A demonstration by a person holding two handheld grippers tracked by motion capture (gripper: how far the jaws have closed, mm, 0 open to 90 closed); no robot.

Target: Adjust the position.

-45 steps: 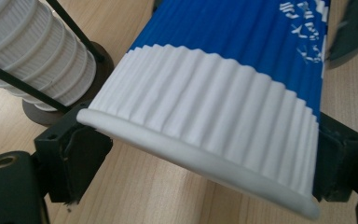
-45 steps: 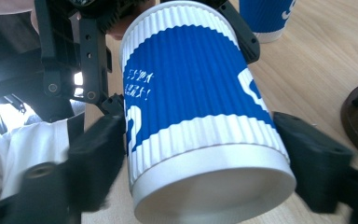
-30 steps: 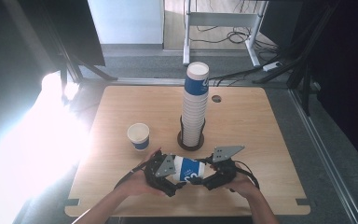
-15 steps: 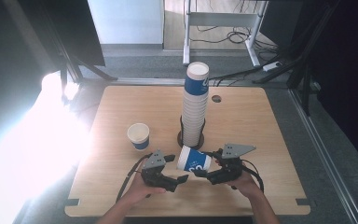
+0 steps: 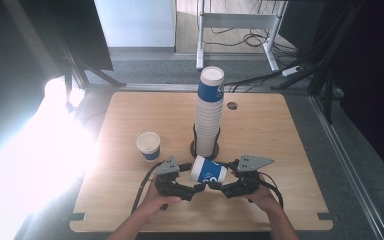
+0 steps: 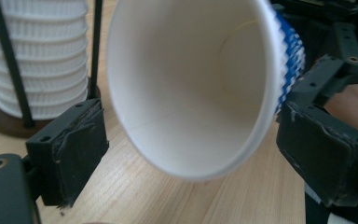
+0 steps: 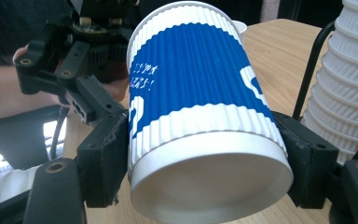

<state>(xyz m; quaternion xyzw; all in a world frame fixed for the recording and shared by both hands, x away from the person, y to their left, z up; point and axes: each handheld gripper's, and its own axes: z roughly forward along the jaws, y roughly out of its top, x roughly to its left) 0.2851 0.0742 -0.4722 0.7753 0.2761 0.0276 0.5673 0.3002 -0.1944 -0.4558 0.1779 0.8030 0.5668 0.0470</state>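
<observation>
High view: we have the blue cup (image 5: 208,171) lying sideways above the near table (image 5: 260,125) edge, base clamped in the right gripper (image 5: 215,185), mouth toward the left gripper (image 5: 200,187). The cup stack (image 5: 209,117) stands just behind, so a swing could topple it.

Left gripper view: jaws have just been closing, pads (image 6: 70,147) flank the rim without touching it; closing further may crush the thin lip.

Right gripper view: jaws grip the ribbed base. Slip risk if the left one tugs. White print on the blue band, unreadable.
</observation>
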